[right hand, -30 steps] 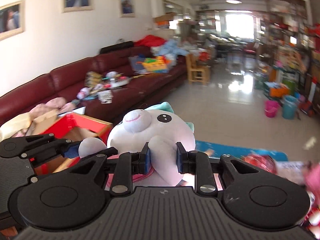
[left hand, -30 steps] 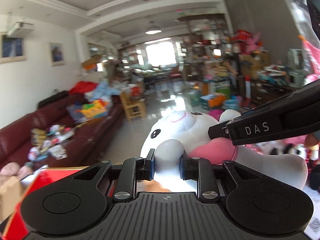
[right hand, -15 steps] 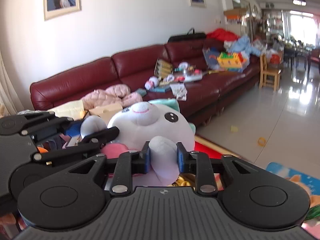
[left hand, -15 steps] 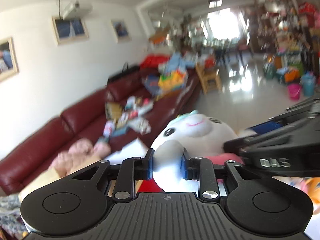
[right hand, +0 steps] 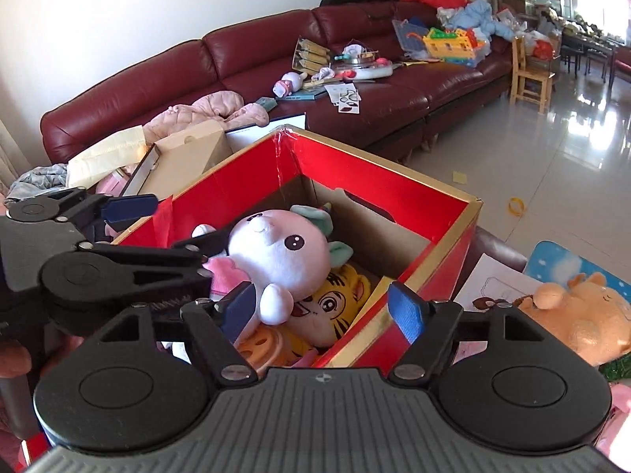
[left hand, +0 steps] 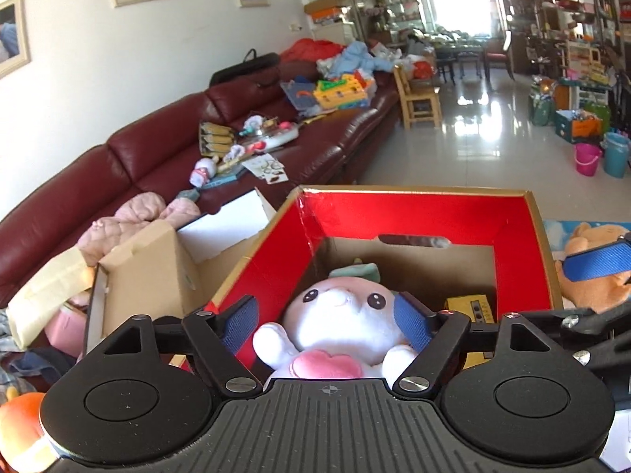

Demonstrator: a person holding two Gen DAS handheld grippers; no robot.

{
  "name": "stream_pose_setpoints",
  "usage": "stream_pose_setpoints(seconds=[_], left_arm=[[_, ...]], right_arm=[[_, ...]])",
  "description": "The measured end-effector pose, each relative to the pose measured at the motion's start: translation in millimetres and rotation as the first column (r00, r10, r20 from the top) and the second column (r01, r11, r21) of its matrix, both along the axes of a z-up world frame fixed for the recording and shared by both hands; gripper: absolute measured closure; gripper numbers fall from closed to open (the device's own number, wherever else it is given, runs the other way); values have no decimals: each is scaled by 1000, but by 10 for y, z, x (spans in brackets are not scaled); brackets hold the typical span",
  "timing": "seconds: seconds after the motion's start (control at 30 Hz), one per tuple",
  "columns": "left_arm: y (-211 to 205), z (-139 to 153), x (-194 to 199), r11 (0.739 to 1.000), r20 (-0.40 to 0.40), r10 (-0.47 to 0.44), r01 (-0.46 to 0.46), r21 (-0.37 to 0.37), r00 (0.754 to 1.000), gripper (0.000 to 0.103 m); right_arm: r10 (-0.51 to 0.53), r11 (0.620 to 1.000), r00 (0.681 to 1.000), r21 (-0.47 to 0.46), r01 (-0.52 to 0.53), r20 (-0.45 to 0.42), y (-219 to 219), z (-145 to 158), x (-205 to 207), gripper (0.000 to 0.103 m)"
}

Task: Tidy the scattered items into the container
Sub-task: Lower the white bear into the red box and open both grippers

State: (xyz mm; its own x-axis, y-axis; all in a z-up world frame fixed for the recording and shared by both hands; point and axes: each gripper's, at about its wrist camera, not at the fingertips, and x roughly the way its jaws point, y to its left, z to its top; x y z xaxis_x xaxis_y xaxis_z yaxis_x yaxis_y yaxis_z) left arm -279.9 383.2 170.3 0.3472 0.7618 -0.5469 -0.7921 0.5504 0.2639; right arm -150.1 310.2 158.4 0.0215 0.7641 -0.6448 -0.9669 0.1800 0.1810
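Plush toys [right hand: 282, 254] in red box [right hand: 430, 205]: two (one white, one tiger [right hand: 335, 307]); both grippers opening, released.

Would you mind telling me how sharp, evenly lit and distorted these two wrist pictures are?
Left wrist view: sharp, the white plush crisp; the far window blows out and glares off the floor tiles; the sofa bows with fisheye curvature. Right wrist view: also sharp, the red box evenly daylit, glare on the floor at right, corners vignetted black.
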Motion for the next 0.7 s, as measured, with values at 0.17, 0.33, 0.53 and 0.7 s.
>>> stream_pose_setpoints(seconds=[0.17, 0.33, 0.53, 0.7], left_arm=[[-56, -14, -1, 1000, 10, 4, -4, 5, 1000, 10], [-145, 8, -6, 1000, 8, 18, -18, 20, 1000, 7], [-331, 99, 72, 999, 14, 3, -4, 40, 1000, 5], [-569, 180, 279, 997, 18, -53, 52, 59, 998, 3]], right_arm=[[8, 1000, 1000, 12, -8, -4, -94, 28, -14, 21], [19, 1000, 1000, 23, -19, 15, -203, 116, -34, 20], [10, 999, 999, 49, -12, 37, -431, 260, 59, 17], [-24, 997, 999, 69, 21, 48, -690, 380, 197, 16]])
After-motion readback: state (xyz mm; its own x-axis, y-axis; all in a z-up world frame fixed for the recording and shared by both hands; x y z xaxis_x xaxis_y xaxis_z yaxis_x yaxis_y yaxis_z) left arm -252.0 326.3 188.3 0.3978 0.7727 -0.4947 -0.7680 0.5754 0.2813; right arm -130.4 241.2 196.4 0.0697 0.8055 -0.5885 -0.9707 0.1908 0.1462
